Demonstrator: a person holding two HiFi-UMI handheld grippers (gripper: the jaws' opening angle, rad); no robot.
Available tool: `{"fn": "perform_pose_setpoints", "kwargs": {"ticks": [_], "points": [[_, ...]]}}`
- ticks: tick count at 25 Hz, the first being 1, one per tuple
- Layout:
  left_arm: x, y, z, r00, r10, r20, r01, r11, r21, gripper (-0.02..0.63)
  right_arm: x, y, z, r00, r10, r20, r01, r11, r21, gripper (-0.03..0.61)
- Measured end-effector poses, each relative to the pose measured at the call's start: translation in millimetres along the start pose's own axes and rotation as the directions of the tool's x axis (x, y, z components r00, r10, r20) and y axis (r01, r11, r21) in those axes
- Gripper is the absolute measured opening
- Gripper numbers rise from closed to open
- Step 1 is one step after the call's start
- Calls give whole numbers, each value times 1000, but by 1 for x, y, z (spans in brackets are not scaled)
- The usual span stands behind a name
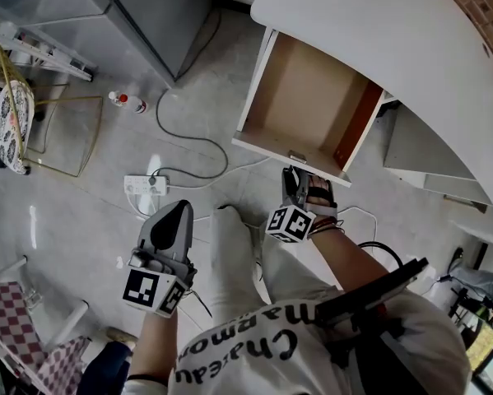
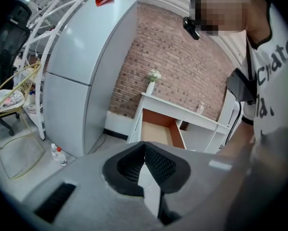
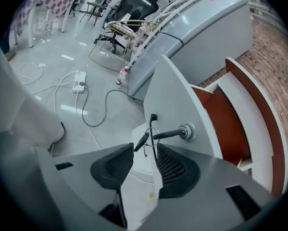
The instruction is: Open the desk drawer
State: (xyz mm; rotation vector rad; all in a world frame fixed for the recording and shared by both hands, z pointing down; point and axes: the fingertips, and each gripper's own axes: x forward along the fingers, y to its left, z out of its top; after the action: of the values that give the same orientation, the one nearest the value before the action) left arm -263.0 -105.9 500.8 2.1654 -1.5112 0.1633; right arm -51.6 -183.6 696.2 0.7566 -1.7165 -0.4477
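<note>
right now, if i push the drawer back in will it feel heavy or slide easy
Probably light: the drawer looks empty inside. It's pulled far out, so it may wobble or sag a little. The keys hanging from its lock would likely swing.

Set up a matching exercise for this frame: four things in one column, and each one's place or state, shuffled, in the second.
1 drawer
2 left gripper
3 right gripper
4 power strip

A lying on the floor
B fingers apart
C pulled out of the desk
D fingers together

Pairs: 1-C, 2-D, 3-B, 4-A
</note>
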Motion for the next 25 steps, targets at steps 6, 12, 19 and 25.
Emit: {"fn": "perform_pose_setpoints", "kwargs": {"ticks": [6, 12, 19, 25], "points": [[-2, -24, 36, 1000, -23, -1, 23, 1000, 5, 15, -35, -5, 0, 996, 92, -19, -91, 994, 55, 143], [-9, -56, 94, 998, -49, 36, 47, 998, 52, 15, -81, -36, 8, 995, 100, -7, -99, 991, 95, 143], [-24, -99, 161, 993, -79, 84, 72, 994, 79, 15, -138, -126, 32, 993, 100, 62, -114, 948, 296, 47], [-37, -128, 221, 990, -85, 109, 75, 993, 95, 15, -195, -217, 54, 992, 31, 125, -86, 880, 467, 29]]}}
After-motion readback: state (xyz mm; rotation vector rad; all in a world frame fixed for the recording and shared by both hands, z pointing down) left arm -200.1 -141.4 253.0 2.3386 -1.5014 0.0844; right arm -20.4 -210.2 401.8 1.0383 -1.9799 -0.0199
